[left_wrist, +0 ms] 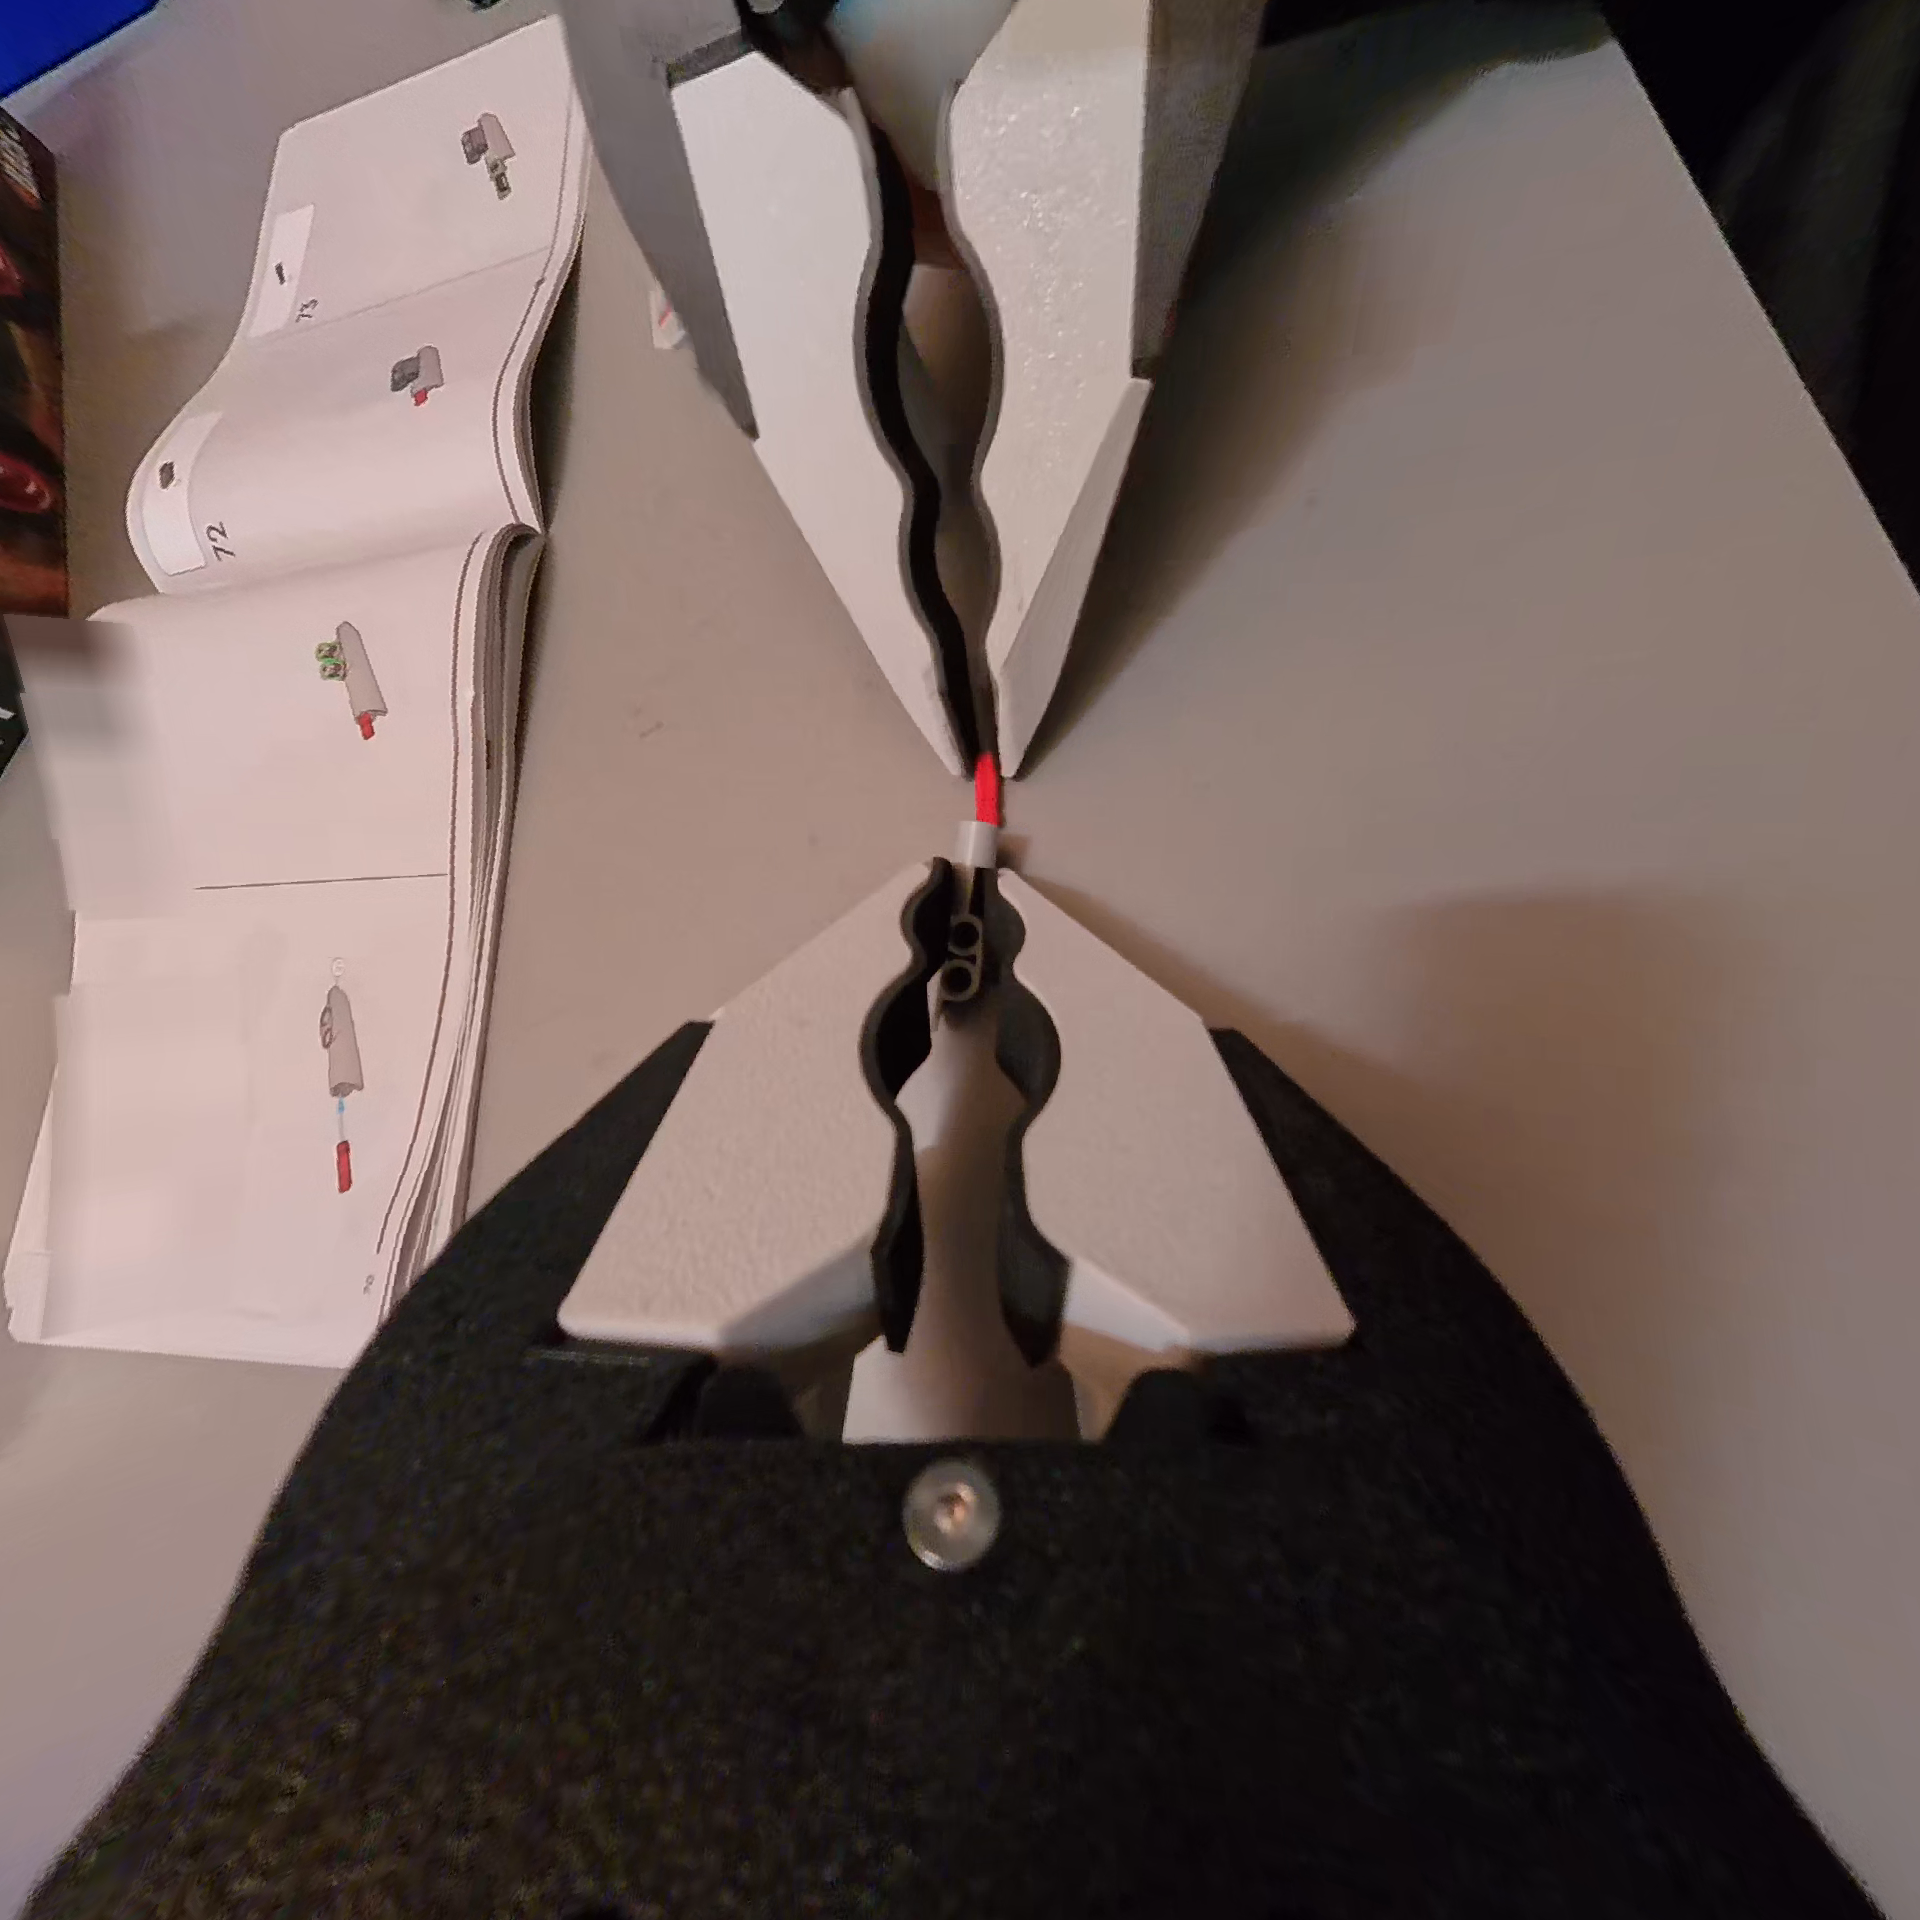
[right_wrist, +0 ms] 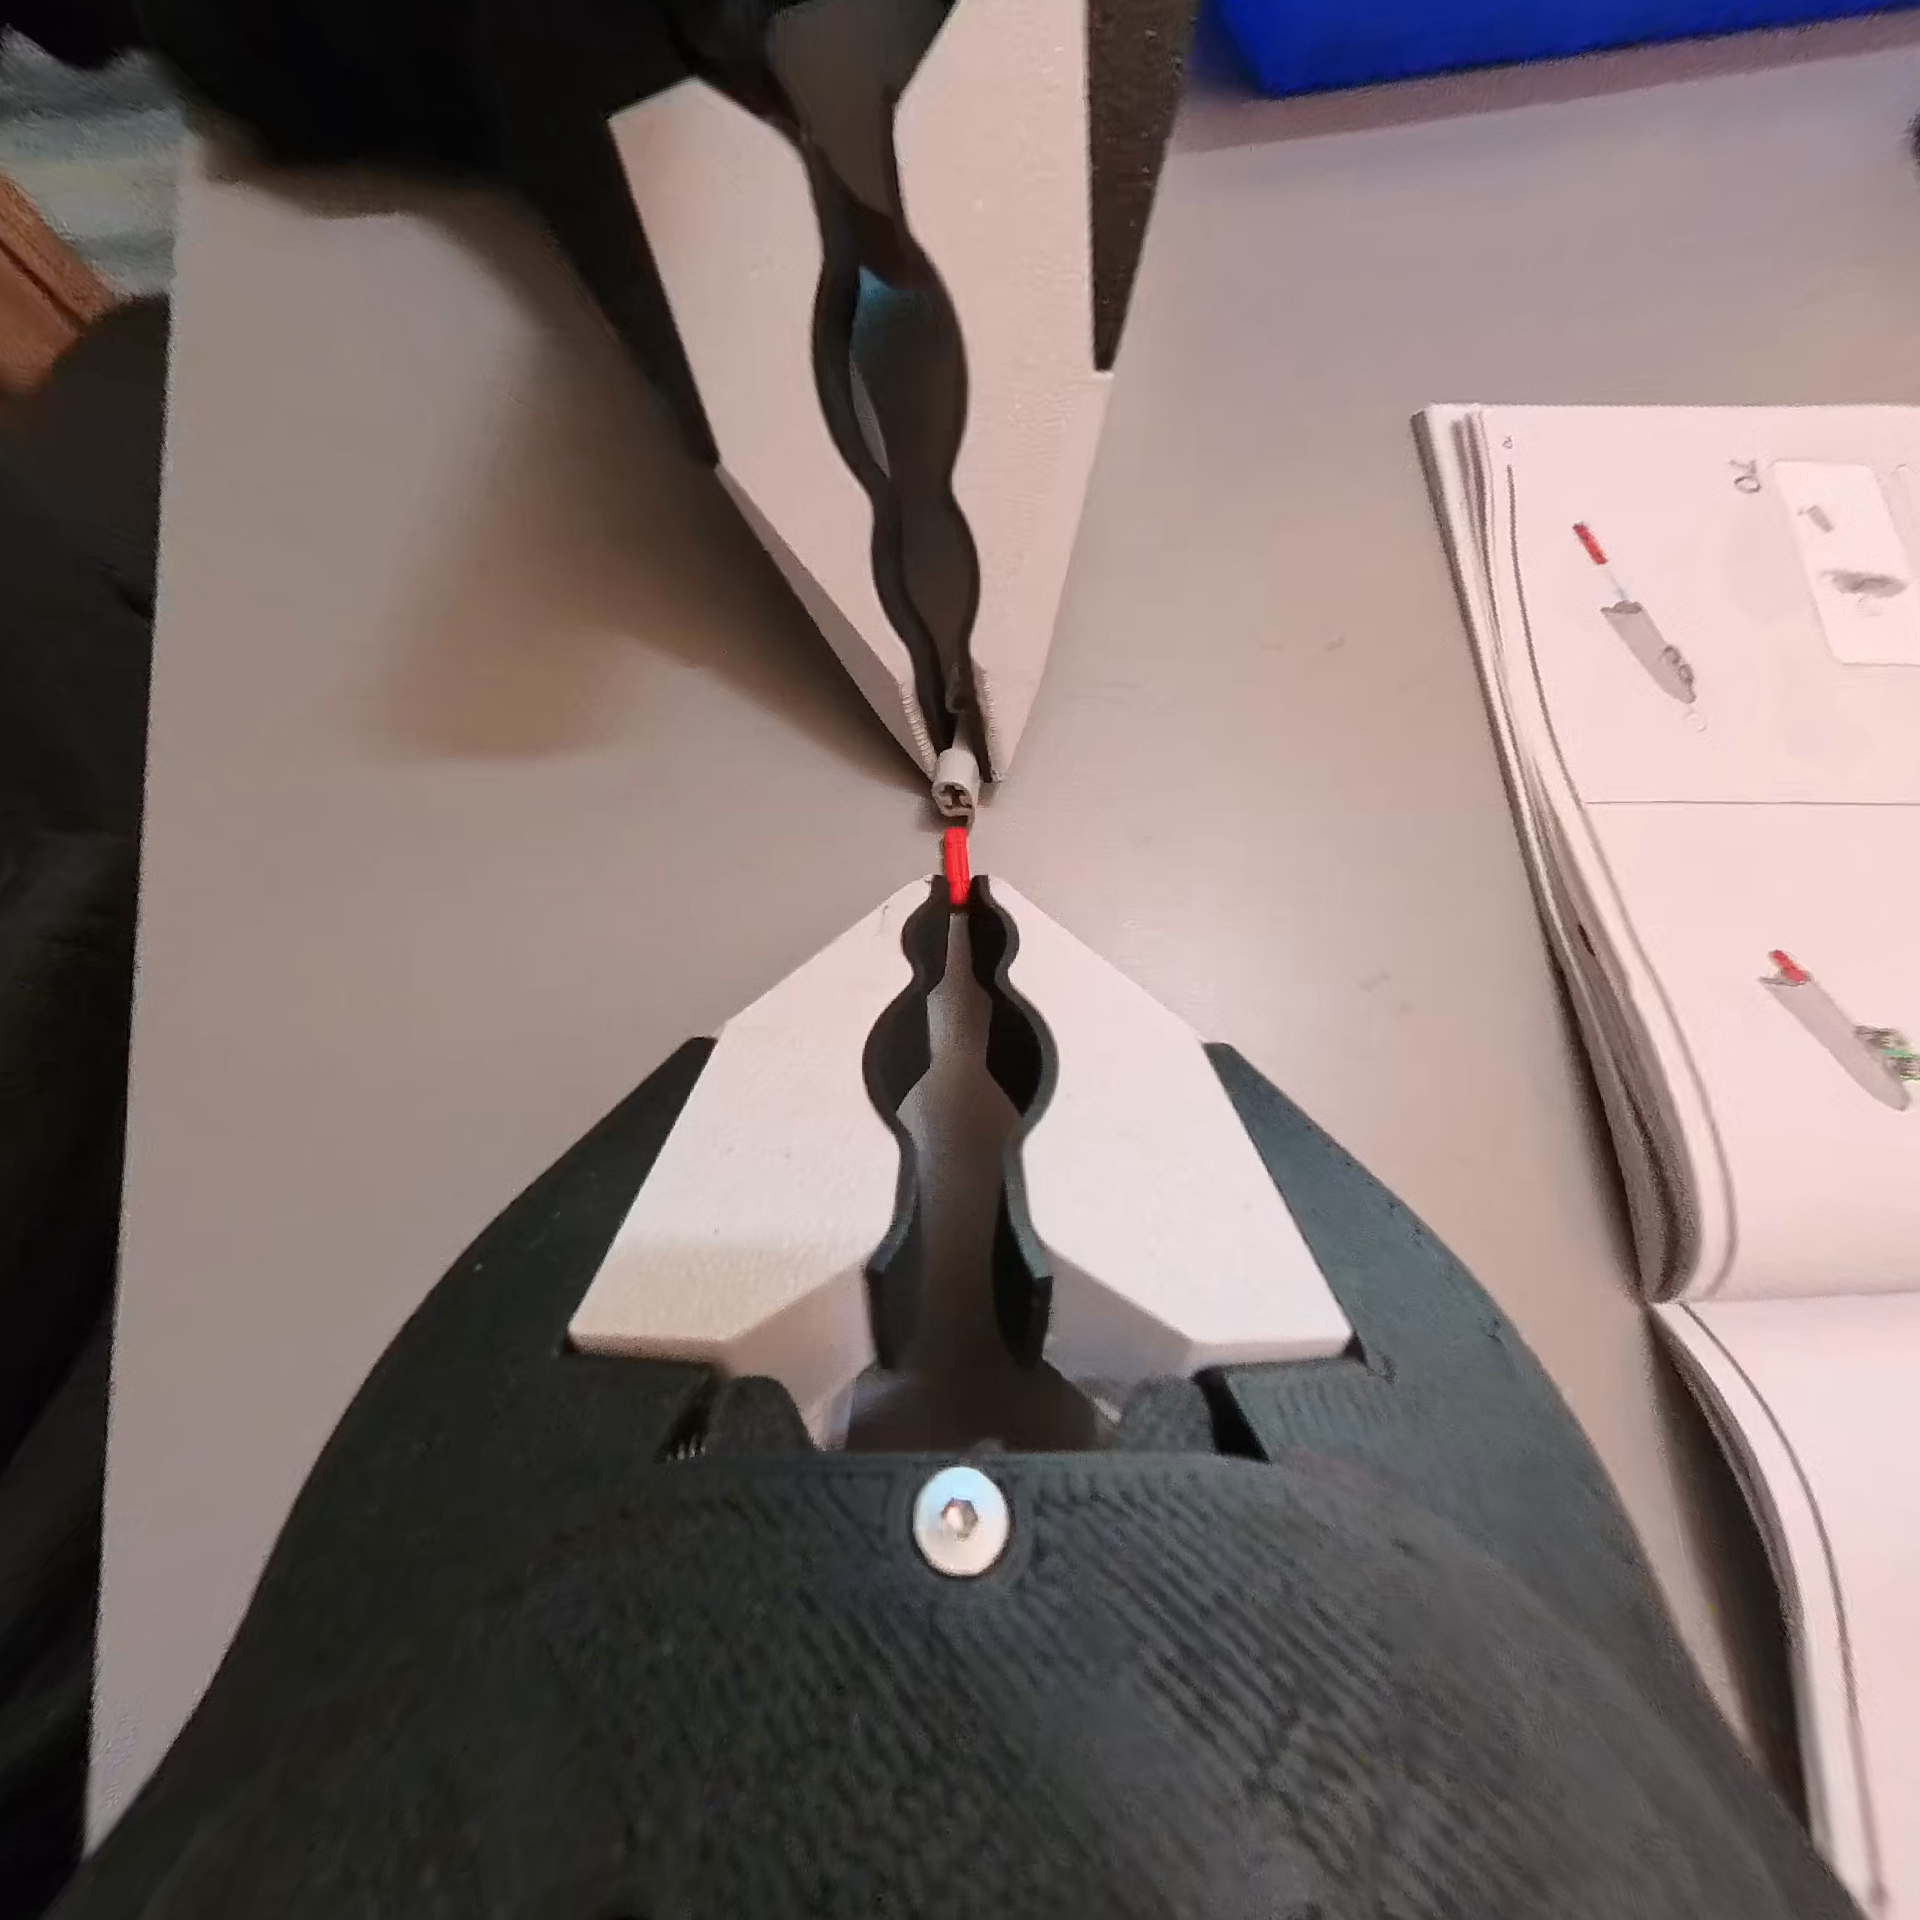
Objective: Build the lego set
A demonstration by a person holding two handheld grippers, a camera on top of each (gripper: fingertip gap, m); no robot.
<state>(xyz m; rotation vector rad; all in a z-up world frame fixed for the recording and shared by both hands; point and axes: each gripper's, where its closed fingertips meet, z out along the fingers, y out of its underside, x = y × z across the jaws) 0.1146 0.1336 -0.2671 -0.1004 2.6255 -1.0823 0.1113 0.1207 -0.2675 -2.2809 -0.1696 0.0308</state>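
Observation:
My left gripper is shut on a small grey lego piece with two round holes and a pale sleeve at its front end. My right gripper is shut on a thin red axle. The two grippers face each other tip to tip above the table. In the left wrist view the red axle meets the grey piece's sleeve. In the right wrist view the grey piece sits in the far gripper, with a small gap to the axle's tip.
An open instruction booklet lies on the pale table, left of the grippers in the left wrist view and to the right in the right wrist view. A blue bin stands at the far edge. A dark box lies beyond the booklet.

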